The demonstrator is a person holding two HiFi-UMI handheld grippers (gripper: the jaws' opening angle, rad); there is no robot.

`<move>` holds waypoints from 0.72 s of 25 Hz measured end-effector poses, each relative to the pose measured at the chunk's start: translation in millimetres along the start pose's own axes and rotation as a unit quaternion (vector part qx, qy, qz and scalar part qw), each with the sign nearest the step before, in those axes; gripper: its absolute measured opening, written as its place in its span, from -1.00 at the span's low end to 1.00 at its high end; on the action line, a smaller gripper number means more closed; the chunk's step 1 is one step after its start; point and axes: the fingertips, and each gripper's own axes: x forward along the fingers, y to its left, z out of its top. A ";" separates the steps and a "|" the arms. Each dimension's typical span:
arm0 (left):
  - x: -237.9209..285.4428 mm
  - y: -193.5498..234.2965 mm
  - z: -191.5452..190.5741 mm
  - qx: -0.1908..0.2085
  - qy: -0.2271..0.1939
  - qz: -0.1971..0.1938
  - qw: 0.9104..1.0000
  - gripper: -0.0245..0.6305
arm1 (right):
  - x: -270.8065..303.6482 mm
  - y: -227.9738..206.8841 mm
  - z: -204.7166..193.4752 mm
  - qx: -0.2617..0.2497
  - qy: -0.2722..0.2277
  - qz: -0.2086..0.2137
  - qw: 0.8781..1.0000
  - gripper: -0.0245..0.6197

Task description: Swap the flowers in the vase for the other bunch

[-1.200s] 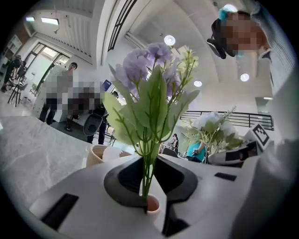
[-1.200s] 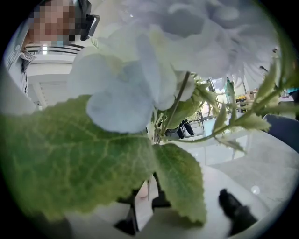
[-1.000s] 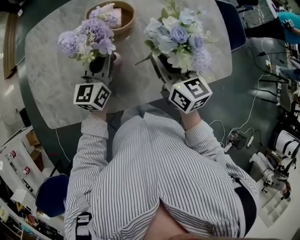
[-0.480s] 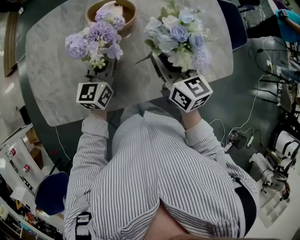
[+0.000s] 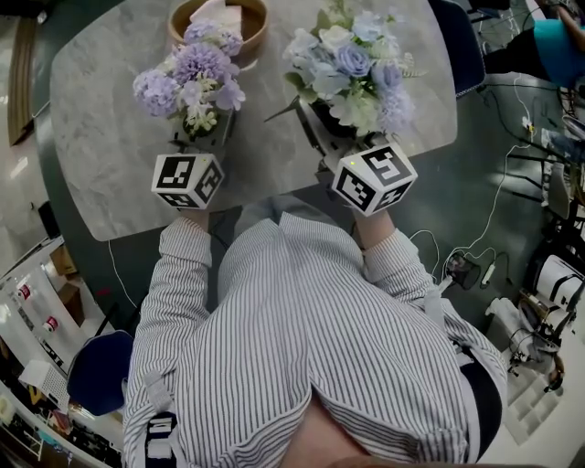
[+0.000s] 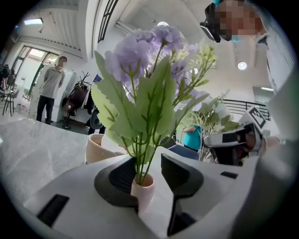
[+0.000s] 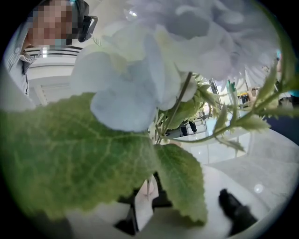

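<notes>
A purple bunch [image 5: 192,78] stands in a small pink vase [image 6: 142,191] on the marble table [image 5: 101,137]. My left gripper [image 6: 150,175] is around the vase and its jaws are opening. The vase rests against the left jaw, and a gap shows on the right jaw's side. A blue and white bunch [image 5: 352,69] is held above the table's near right part. My right gripper [image 7: 147,205] is shut on its pale pink base [image 7: 145,198]. Large leaves [image 7: 84,154] hide most of the right jaws.
A wooden bowl [image 5: 219,14] with something pale in it sits at the table's far edge, just behind the purple bunch. A dark blue chair [image 5: 457,46] stands at the table's right end. People stand in the room beyond [image 6: 51,88]. Cables lie on the floor to the right.
The purple bunch has swung from leaning left to more upright and sits slightly further right. The left jaws have parted from the vase. The right gripper and blue bunch have not moved.
</notes>
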 end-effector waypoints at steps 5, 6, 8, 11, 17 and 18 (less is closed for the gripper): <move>0.4 -1.0 -3.1 -0.003 0.014 0.001 1.000 -0.37 | -1.1 2.9 3.6 -0.005 0.002 0.006 1.000 -0.82; 0.2 -0.4 -3.6 -0.003 0.015 0.004 1.000 -0.37 | -1.3 2.9 3.0 -0.005 0.003 0.006 1.000 -0.82; -0.3 1.1 -4.5 0.000 0.016 0.008 1.000 -0.34 | -1.0 1.8 0.6 -0.003 0.004 0.007 1.000 -0.82; -0.1 2.4 -3.6 0.008 0.014 0.013 1.000 -0.29 | 0.0 -0.3 -2.0 -0.001 0.005 0.007 1.000 -0.82; -0.3 3.9 -6.4 0.007 0.019 0.024 1.000 -0.18 | -0.2 0.0 -2.9 -0.001 0.005 0.011 1.000 -0.82; -0.4 3.9 -7.4 0.006 0.020 0.026 0.999 -0.17 | -0.3 0.2 -2.6 -0.002 0.005 0.012 1.000 -0.82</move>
